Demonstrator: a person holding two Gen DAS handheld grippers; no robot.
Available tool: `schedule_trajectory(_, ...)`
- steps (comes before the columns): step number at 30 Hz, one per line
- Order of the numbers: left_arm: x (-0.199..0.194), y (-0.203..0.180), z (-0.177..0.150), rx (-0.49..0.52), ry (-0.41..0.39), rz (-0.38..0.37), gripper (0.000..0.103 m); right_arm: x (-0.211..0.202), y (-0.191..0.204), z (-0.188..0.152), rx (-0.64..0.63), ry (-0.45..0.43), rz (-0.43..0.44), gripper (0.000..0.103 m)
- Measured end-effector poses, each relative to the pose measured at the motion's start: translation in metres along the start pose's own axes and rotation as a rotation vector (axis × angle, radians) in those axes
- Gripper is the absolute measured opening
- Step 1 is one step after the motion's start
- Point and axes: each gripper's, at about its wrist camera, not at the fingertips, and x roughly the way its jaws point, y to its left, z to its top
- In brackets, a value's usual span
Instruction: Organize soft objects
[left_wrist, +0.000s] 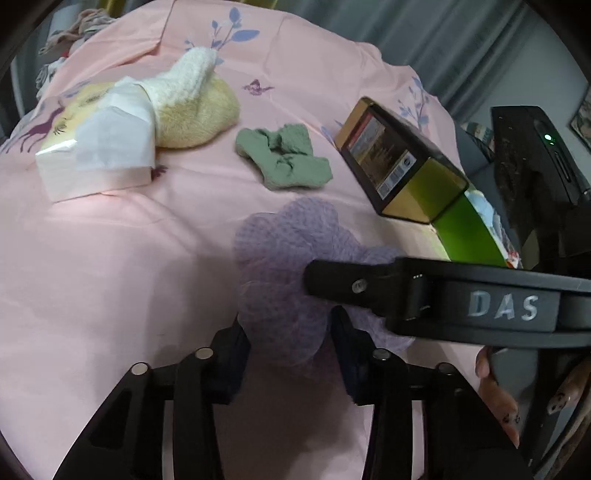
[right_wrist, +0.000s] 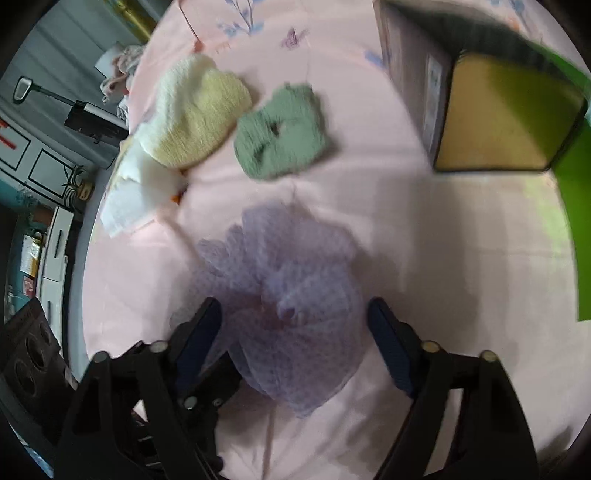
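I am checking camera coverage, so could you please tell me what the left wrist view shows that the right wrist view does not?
Only the left wrist view shows the white tissue box, the box label and the left tool closed on the mesh.

Only the right wrist view shows the right tool open around the mesh.

Both show the purple mesh puff, green knitted cloth and pink bedsheet.

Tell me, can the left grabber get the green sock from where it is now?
Probably not yet. The left gripper is pinching the purple mesh pouf, so it's busy. The green sock lies farther off on the pink sheet, with nothing blocking the way once the pouf is dropped.
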Motion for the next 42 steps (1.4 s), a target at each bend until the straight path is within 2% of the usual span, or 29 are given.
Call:
schedule_trajectory(1,0.0,-0.002,0.0,0.009,-0.006,-0.004,0.036,0.0,0.001,0.0,-0.005,-0.011,-0.004,0.073)
schedule_trajectory(2,0.001,-0.007,0.0,0.025,0.002,-0.024,0.032,-0.002,0.003,0.0,-0.018,-0.023,-0.001,0.061)
schedule_trajectory(5,0.002,-0.016,0.001,0.037,-0.012,-0.032,0.031,0.002,0.005,-0.002,-0.024,0.016,0.074,0.038)
schedule_trajectory(8,0.002,-0.025,0.002,0.047,-0.027,-0.025,0.031,-0.006,0.007,-0.003,-0.041,-0.014,0.065,0.03)
schedule_trajectory(16,-0.014,-0.041,0.015,0.036,-0.099,-0.064,0.031,-0.034,0.008,0.001,-0.052,-0.119,0.076,0.03)
schedule_trajectory(24,-0.032,-0.075,0.03,0.117,-0.199,-0.036,0.031,-0.074,0.001,0.005,-0.048,-0.271,0.119,0.03)
schedule_trajectory(35,-0.038,-0.085,0.036,0.106,-0.235,-0.062,0.031,-0.093,-0.002,0.001,-0.05,-0.36,0.108,0.032)
schedule_trajectory(42,-0.05,-0.099,0.04,0.163,-0.282,-0.035,0.031,-0.113,-0.001,-0.005,-0.062,-0.444,0.105,0.032)
